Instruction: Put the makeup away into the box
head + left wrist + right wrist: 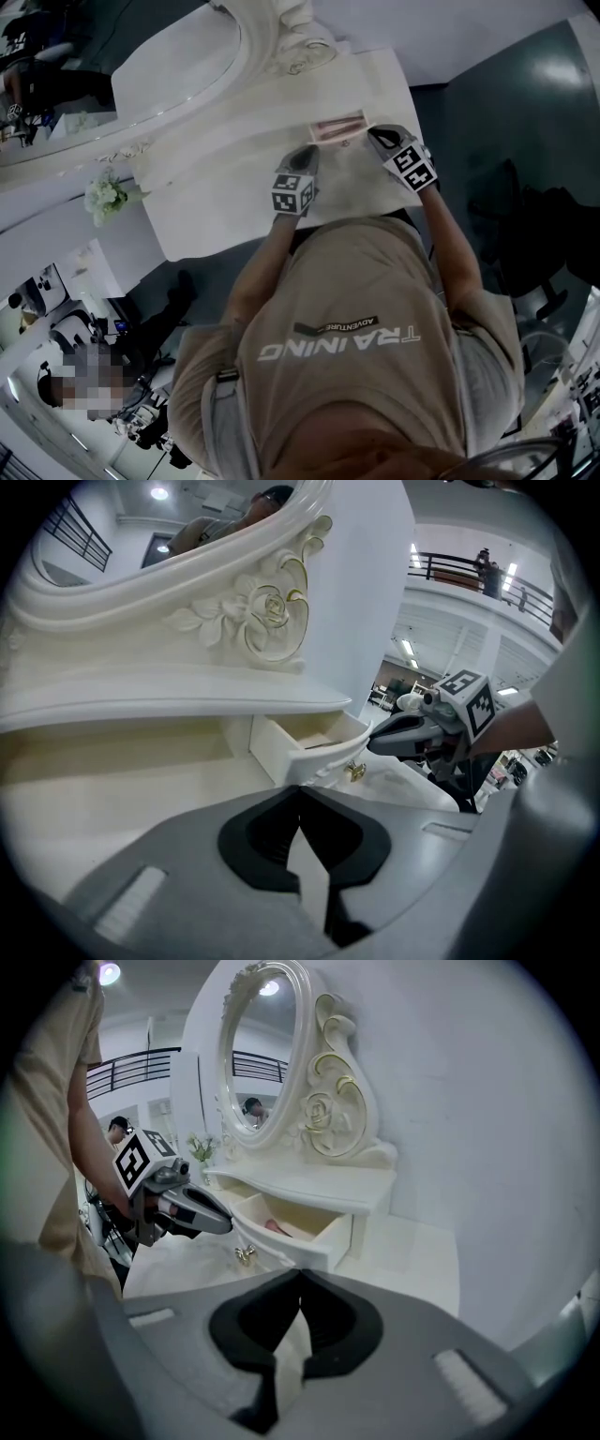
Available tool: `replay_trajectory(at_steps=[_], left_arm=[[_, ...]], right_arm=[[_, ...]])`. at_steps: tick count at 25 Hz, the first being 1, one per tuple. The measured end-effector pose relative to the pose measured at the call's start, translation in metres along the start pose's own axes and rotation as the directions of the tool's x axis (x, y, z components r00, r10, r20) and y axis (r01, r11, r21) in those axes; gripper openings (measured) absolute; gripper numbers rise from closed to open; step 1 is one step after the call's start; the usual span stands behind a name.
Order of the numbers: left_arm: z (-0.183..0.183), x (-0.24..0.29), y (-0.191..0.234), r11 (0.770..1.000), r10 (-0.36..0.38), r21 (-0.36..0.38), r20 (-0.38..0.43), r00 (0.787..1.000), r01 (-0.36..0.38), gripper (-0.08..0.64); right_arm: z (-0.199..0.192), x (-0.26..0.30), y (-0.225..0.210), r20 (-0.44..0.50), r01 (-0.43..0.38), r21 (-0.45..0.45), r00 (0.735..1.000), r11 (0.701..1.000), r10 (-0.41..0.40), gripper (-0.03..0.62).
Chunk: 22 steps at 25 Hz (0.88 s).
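A small white drawer point(339, 127) stands pulled open under the vanity's shelf, with a pink makeup item point(336, 126) lying in it. In the right gripper view the pink item point(277, 1227) shows inside the drawer point(309, 1241), above its gold knob point(245, 1255). My left gripper point(307, 157) hovers just left of the drawer front, shut and holding nothing. My right gripper point(379, 138) hovers just right of it, also shut and holding nothing. In the left gripper view my left gripper point(300, 791) points at the drawer point(314, 752) and knob point(355, 772), and the right gripper point(375, 742) is beyond.
The white vanity top point(234, 202) runs left of the drawer. An oval mirror point(258, 1044) with a carved frame rises behind it. A small bunch of white flowers point(105, 197) stands at the table's left end. The person's torso is close to the near edge.
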State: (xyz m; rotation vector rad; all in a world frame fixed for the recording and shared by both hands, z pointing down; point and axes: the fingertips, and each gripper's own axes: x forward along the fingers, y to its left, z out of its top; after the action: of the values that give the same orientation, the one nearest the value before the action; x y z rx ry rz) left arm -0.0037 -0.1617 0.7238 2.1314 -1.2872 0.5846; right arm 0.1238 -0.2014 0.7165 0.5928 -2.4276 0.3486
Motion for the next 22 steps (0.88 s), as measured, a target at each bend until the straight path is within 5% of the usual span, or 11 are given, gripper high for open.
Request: replay_trajectory(at_steps=[11,22], left_arm=[[0.014,0.008,0.010,0.996,0.010,-0.092,0.037,0.999,-0.006,0.000],[0.033,0.019,0.033,0.995,0.054,-0.091,0.042,0.998,-0.050,0.000]], right_arm=[[0.012,0.009,-0.012,0.006,0.003,0.005,1.000,1.000,-0.004,0.005],[0.027,0.024,-0.026,0.043,0.000,0.020,0.999,1.000,-0.001,0.005]])
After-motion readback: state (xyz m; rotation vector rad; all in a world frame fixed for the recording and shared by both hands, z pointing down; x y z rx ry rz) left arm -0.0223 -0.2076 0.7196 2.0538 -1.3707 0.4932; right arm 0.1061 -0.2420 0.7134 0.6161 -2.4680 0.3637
